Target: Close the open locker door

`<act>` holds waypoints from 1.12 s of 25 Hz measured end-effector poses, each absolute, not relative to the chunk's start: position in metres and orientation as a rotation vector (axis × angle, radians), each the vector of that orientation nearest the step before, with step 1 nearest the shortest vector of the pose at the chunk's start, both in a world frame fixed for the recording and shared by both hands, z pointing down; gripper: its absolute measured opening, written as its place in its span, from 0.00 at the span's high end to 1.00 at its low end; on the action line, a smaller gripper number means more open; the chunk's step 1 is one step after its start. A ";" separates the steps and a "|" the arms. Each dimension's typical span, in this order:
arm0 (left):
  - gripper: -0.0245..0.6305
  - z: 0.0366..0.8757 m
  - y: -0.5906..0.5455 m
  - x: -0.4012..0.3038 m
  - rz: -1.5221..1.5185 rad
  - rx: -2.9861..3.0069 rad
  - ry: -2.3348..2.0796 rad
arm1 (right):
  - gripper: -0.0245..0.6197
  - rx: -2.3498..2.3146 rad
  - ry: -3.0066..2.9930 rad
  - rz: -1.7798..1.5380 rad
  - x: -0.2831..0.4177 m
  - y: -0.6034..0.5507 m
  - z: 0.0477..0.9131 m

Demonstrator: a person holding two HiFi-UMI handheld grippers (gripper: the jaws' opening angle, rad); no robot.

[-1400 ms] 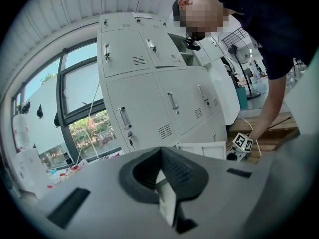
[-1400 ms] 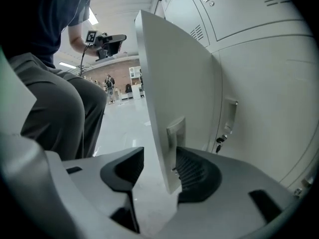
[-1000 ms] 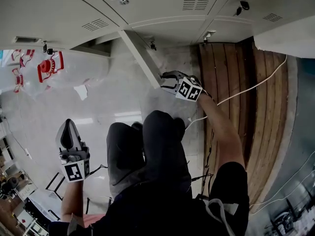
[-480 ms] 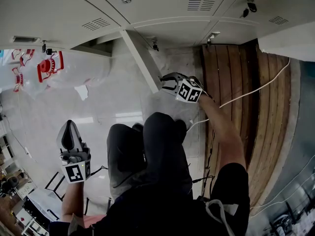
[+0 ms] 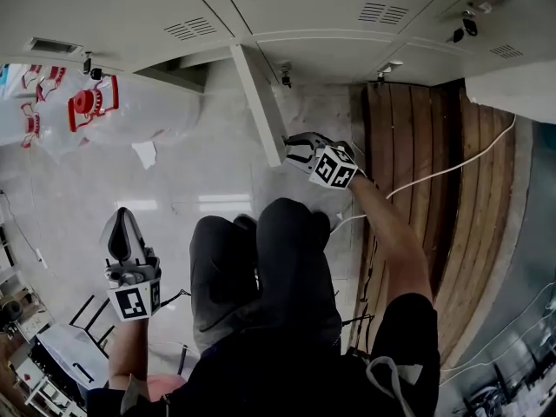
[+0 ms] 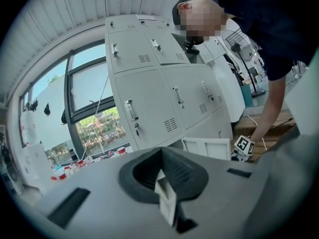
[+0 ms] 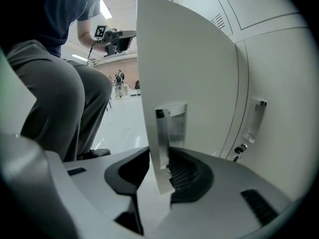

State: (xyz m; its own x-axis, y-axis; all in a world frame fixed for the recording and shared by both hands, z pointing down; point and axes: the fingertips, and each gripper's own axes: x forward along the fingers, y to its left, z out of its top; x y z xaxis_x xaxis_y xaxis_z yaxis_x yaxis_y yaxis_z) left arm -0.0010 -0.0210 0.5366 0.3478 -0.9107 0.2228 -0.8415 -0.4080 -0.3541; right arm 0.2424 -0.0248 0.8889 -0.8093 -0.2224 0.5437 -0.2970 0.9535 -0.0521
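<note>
My right gripper (image 5: 294, 148) is down at the lowest row of the locker bank (image 5: 330, 16), on the free edge of the open locker door (image 5: 261, 107). That door stands out from the bank, roughly square to the shut doors beside it. In the right gripper view the jaws have just been closing and now pinch the door's edge (image 7: 184, 59) between the pads, level with its recessed metal handle (image 7: 172, 128).

My left gripper (image 5: 123, 224) hangs well apart over the floor, jaws pressed together on nothing.

As I judge it, the step in hand is swinging the door home. I would keep the pinch light and let the wrist follow the hinge's arc rather than push straight. I would let go just short of the frame so the inner jaw is not trapped, then nudge the door's face flush.

Only a dark sliver of the open compartment (image 5: 182, 75) shows, so I cannot tell what, if anything, is inside.
</note>
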 end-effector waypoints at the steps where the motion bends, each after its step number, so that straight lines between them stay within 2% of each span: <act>1: 0.96 0.537 -0.020 -0.004 -0.572 -2.427 1.609 | 0.77 0.380 -2.547 0.186 0.239 -0.025 0.889; 22: 0.96 0.478 -0.003 -0.030 -0.634 -2.421 1.764 | 0.77 0.701 -2.416 0.508 0.182 -0.030 0.894; 28: 0.96 0.493 -0.015 -0.049 -0.548 -2.478 1.684 | 0.78 0.737 -2.436 0.455 0.160 -0.034 0.891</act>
